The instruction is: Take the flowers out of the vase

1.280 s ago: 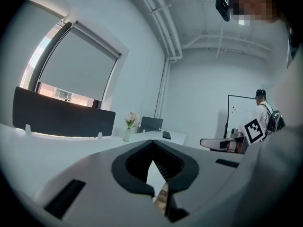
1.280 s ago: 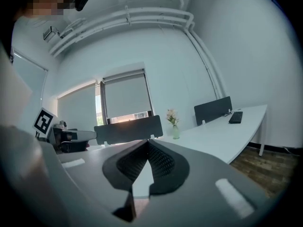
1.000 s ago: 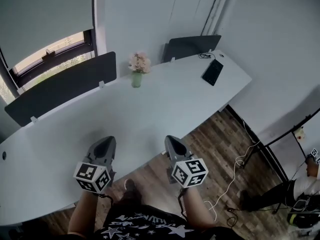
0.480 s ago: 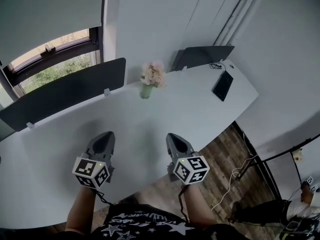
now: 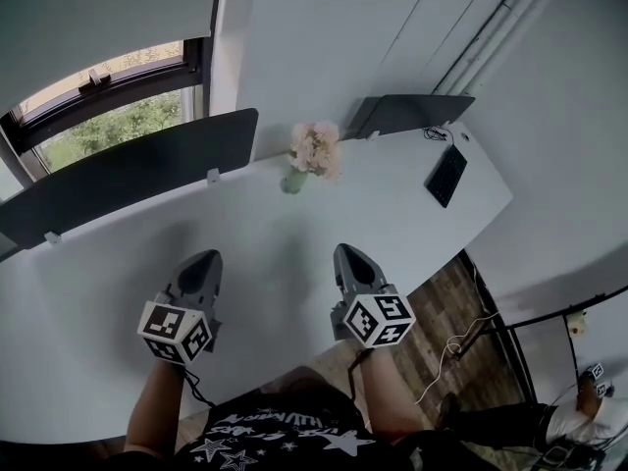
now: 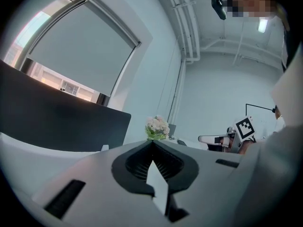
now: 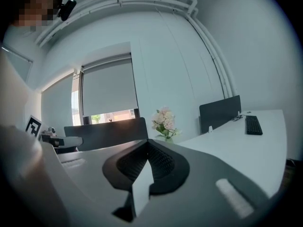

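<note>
We find the left grey two-jaw gripper (image 5: 203,260) with jaws together and empty, over the long white table (image 5: 118,263). The small green glass vase (image 5: 293,181) stands at the table's far edge with the pale pink flowers (image 5: 315,148) in it, well apart from both tools. The right grey gripper (image 5: 348,253) is likewise closed and empty. We judge this the approach step. The next move is to reach forward and open one jaw pair at the stems.

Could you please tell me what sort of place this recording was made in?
Most likely an office: a long white desk carries dark privacy dividers and a black keyboard, and it stands beside a window with a roller blind.
</note>
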`<state>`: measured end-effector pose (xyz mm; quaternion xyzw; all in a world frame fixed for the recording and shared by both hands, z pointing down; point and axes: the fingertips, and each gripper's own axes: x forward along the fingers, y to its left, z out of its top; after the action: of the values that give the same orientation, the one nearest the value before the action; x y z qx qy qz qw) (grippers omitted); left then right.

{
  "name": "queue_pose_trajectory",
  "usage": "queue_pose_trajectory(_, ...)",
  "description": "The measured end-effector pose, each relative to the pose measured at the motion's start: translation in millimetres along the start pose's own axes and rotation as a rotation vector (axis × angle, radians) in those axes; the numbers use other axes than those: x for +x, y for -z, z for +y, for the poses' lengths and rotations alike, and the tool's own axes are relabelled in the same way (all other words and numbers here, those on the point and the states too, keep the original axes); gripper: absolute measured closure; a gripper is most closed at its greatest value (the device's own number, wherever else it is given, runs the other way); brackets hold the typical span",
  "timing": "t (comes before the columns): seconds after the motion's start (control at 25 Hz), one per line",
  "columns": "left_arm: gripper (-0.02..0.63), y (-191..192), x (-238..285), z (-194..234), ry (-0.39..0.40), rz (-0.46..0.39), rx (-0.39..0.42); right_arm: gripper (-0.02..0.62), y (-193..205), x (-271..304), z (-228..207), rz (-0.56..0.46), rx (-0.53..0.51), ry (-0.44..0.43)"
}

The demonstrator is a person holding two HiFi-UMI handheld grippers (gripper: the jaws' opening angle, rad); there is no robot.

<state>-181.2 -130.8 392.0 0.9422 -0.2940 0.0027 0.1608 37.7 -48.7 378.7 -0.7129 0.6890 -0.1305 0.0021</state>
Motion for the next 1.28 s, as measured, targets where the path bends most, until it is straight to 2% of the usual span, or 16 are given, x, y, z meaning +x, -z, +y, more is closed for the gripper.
queue_pose_trajectory(0.32,0.597,5,37,-4,-0.085,0.006,0.040,0.592,-6,50,-58,-0.047,0.023,-0.042)
queue_pose_trajectory(0.52,0.597,6,61,-16,-0.171,0.011,0.036,0.591,-6,87,-88,0.020,0.024,-0.147)
queue_pose_trajectory(0.64,0.597,8,81,-19,-0.206,0.029,0.052,0.586,-2,99,-103,0.014,0.022,-0.210)
queue_pose_trajectory(0.84,0.597,13,119,-28,-0.239,0.016,0.071,0.520,19,113,-130,0.055,-0.062,-0.306)
queue_pose_trajectory(0.96,0.597,14,139,-36,-0.245,-0.016,0.099,0.446,29,125,-143,0.096,-0.150,-0.379)
queue_pose_trajectory(1.08,0.597,11,153,-39,-0.278,-0.060,0.114,0.405,38,142,-158,0.133,-0.245,-0.462)
queue_pose_trajectory(1.28,0.597,19,174,-38,-0.331,-0.028,0.123,0.376,28,178,-168,0.108,-0.268,-0.583)
